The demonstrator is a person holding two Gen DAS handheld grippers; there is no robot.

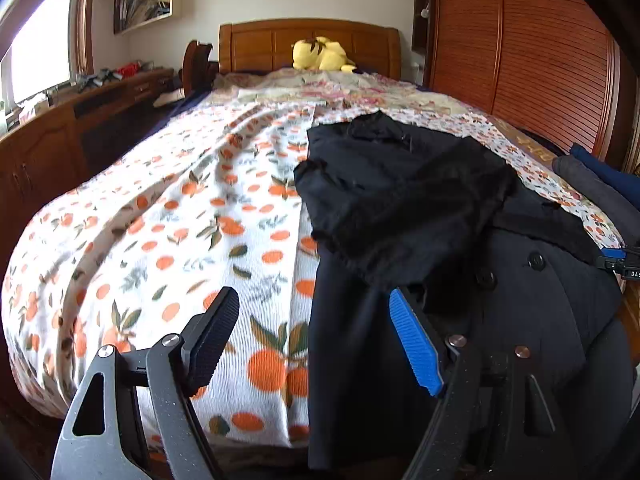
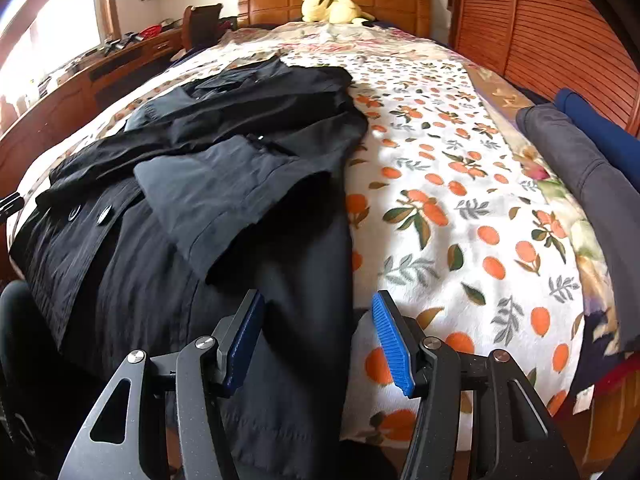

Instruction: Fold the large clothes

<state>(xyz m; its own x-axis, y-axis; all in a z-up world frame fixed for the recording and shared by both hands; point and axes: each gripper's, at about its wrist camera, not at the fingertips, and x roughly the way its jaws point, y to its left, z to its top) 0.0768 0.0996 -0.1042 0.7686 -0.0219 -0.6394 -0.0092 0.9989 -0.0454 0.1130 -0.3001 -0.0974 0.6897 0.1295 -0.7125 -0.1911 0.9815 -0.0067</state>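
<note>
Along the left wall a wooden desk (image 1: pixel 60 120) runs under a bright window (image 1: pixel 40 40), with shelves (image 1: pixel 148 4) above it and a chair (image 1: pixel 196 64) at its far end. Next comes the bed (image 1: pixel 160 220), covered with an orange-print sheet, and on it the task's thing: a dark coat (image 2: pixel 192 200) spread lengthwise, collar toward the headboard (image 1: pixel 308 44), hem hanging over the foot edge. One sleeve is folded across its chest and two buttons show near its front edge. A yellow plush (image 1: pixel 320 54) lies by the headboard. On the right side of the bed rest a grey garment (image 2: pixel 580 168) and a blue one (image 2: pixel 600 128), both folded or rolled, though the edge distortion makes it hard to say which. Beyond them stands a slatted wooden wardrobe (image 1: pixel 520 60). Nothing stands between the tongs and the coat. The left gripper (image 1: pixel 314 338) has its jaws wide apart and empty, hovering over the coat's left edge where it meets the sheet. The right gripper (image 2: pixel 316 338) is parted less widely, straddling the coat's right edge near the hem; its pads do not press the cloth.
</note>
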